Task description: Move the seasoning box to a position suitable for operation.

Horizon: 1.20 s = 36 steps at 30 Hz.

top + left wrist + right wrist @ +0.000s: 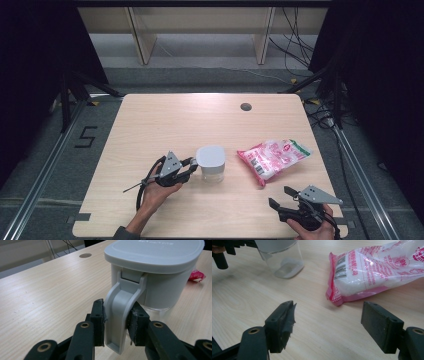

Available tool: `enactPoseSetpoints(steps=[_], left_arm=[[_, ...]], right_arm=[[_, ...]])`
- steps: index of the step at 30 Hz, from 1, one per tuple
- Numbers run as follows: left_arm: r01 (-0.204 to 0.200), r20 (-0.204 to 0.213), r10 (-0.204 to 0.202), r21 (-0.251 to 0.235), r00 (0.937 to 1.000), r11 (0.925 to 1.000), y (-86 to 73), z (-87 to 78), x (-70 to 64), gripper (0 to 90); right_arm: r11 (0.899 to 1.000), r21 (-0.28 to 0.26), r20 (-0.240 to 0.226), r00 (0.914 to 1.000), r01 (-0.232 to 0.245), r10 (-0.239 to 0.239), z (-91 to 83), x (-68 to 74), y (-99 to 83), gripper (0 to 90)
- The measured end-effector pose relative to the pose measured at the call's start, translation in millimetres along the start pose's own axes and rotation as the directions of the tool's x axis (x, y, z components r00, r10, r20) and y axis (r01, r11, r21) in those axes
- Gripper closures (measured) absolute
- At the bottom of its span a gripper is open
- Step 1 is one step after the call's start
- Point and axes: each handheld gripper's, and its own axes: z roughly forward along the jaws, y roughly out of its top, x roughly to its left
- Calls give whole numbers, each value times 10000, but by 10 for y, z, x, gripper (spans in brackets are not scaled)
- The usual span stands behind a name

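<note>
Beyond clamped left claw (116, 323), container (155, 275) cropped.

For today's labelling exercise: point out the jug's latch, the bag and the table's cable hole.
latch (121, 312), left gripper view, its curved middle
bag (274, 159), high view, its middle
cable hole (245, 106), high view, its centre

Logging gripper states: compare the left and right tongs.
The left tongs are shut on the container's handle; the right tongs are open, holding nothing. The left sit against the container; the right sit near the table's front edge, short of the pink bag. Both have black jaws.
</note>
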Motion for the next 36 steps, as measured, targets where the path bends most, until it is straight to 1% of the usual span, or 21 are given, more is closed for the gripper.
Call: enactPoseSetpoints(steps=[4,6,7,8,9,10,13,15,16,20,22,23,24,25,26,29,30,32,34,35,36], left_arm=[[197,88,-196,-103,9998,9998,-13,22,32,689],[289,80,-289,-87,9996,9995,-12,22,31,689],[289,80,-289,-87,9996,9995,-12,22,31,688],[343,158,-340,-139,9993,9993,-16,26,36,688],[318,165,-317,-113,9994,9994,-15,21,44,685],[489,235,-486,-151,9985,9987,-19,24,46,660],[483,226,-484,34,9986,9988,-21,-2,49,606],[511,321,-513,99,9982,9986,-19,-40,59,522],[676,374,-677,30,9970,9977,-14,-66,58,510],[637,481,-640,76,9968,9979,9,-168,56,455],[652,644,-652,21,9958,9979,19,-215,38,446],[683,594,-682,6,9959,9977,24,-241,30,445],[660,542,-657,-29,9964,9978,34,-269,23,447],[623,680,-615,-95,9958,9980,57,-308,24,457],[623,680,-615,-95,9958,9980,57,-308,24,463],[520,801,-505,-165,9955,9985,108,-363,15,516],[346,745,-336,-122,9967,9993,123,-380,13,541],[304,729,-294,-138,9969,9994,132,-388,10,560],[307,695,-292,-211,9972,9993,142,-395,-11,661],[-157,479,163,-139,9987,9998,162,-415,-15,705],[34,413,-22,-282,9991,9996,165,-413,-34,738]], right_arm=[[9995,-177,-158,9995,269,-272,-6,-20,5,275],[10000,-55,-146,9999,-27,26,-12,-1,2,275],[10000,-55,-146,9999,-27,26,-12,-1,2,275],[9991,-193,-69,9993,372,-373,4,-30,3,275],[9997,-187,-75,9999,137,-138,2,-15,4,275],[9994,-193,-229,9994,274,-278,-2,-37,4,275],[9998,-55,-207,9996,198,-199,-15,-38,4,275],[9999,-79,-207,9997,140,-141,-20,-47,3,275],[9999,-63,-133,9999,99,-100,-11,-53,4,275],[9999,-89,-159,9998,147,-149,-11,-51,2,275],[10000,-65,-154,9999,53,-54,-13,-37,2,275],[10000,-17,-166,9998,-96,96,-12,-25,-1,275],[10000,-23,-174,9998,-91,90,-12,-26,-1,275],[9999,-70,-146,9998,147,-148,-12,-46,2,274],[9999,-33,-162,9998,-97,97,-12,-28,-3,274],[9999,-33,-148,9998,-147,146,-15,-29,-3,273],[9996,43,-234,9993,-281,282,-27,-20,-3,273],[9995,47,-237,9993,-301,302,-26,-19,-4,273],[9996,35,-245,9993,-289,289,-25,-21,-4,273],[9996,44,-246,9993,-278,279,-27,-21,-5,273],[9996,48,-241,9993,-268,269,-27,-21,-6,273]])
